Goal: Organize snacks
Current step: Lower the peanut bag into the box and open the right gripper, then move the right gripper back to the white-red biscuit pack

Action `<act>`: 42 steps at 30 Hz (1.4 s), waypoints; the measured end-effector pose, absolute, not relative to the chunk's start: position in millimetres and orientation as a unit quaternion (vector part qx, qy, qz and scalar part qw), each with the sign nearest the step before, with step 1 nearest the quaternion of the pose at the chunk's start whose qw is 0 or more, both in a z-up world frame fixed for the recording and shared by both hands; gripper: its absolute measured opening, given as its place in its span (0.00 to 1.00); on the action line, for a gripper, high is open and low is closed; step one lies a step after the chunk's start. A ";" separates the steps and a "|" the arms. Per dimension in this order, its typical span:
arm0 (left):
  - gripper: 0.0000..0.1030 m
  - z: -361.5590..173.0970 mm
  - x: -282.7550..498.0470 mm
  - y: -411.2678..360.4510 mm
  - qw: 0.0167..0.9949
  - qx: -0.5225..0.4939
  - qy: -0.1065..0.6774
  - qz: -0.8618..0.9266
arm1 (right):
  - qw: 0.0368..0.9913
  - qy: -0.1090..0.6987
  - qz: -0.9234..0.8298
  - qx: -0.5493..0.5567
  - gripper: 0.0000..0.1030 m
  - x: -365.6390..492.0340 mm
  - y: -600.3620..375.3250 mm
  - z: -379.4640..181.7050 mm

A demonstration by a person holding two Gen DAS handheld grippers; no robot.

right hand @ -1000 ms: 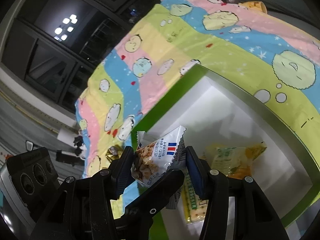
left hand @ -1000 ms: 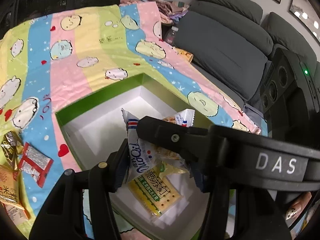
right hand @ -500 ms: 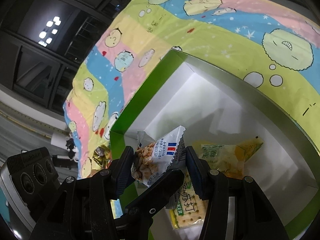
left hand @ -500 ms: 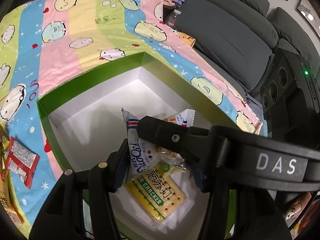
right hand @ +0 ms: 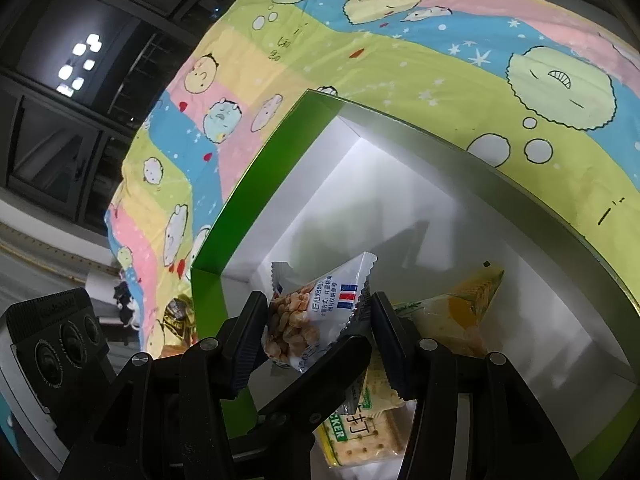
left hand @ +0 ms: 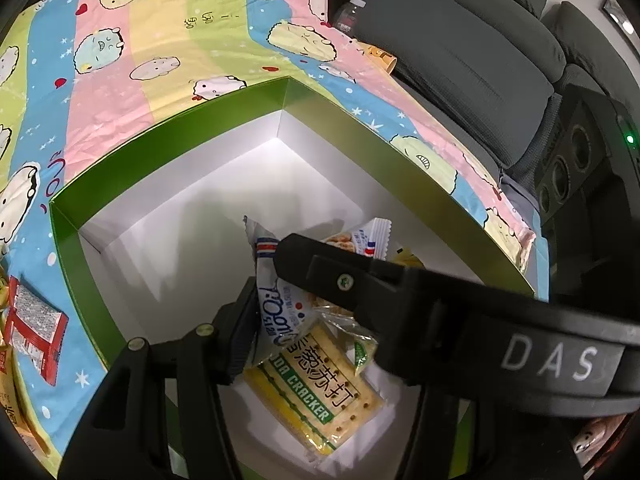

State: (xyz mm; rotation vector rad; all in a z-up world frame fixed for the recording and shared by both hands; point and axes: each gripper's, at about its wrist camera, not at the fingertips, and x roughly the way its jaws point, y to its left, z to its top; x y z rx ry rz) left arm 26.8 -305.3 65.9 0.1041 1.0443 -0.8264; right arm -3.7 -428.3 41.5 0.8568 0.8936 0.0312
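— What is the right gripper point(right hand: 320, 320) doing?
— It is clamping a peanut packet point(right hand: 316, 312) over the box point(right hand: 224, 216).
— And the left gripper point(left hand: 312, 312)?
— It is gripping a white packet point(left hand: 276, 304), also over the box; the right gripper is crossing in front of it.
— What is lying inside?
— A cracker pack point(left hand: 320, 384) is resting near the box's near edge, a yellow packet point(right hand: 456, 312) beside it. A red packet point(left hand: 32, 324) is lying on the blanket point(left hand: 160, 40), outside the box's left edge.
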 end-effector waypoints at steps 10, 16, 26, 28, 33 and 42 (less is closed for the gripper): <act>0.56 59.5 29.1 -312.0 0.776 0.064 0.500 -0.379 | 0.809 0.435 -0.001 0.396 0.54 -1.5 -425.9 37.9; 0.57 57.9 29.4 -312.8 0.774 0.068 0.503 -0.379 | 0.806 0.439 -0.007 0.397 0.54 -1.1 -425.6 37.3; 0.60 59.9 28.5 -312.1 0.775 0.066 0.511 -0.366 | 0.800 0.436 -0.005 0.412 0.56 -2.3 -430.9 33.8; 0.63 62.6 26.1 -311.7 0.779 0.066 0.507 -0.363 | 0.801 0.435 -0.008 0.412 0.60 -4.9 -431.6 35.5; 0.70 75.2 18.0 -305.3 0.786 0.058 0.493 -0.368 | 0.819 0.411 -0.018 0.399 0.73 -16.3 -431.8 51.3; 0.85 111.8 -1.1 -265.8 0.816 0.034 0.450 -0.362 | 0.854 0.366 -0.018 0.370 0.80 -35.3 -418.0 89.3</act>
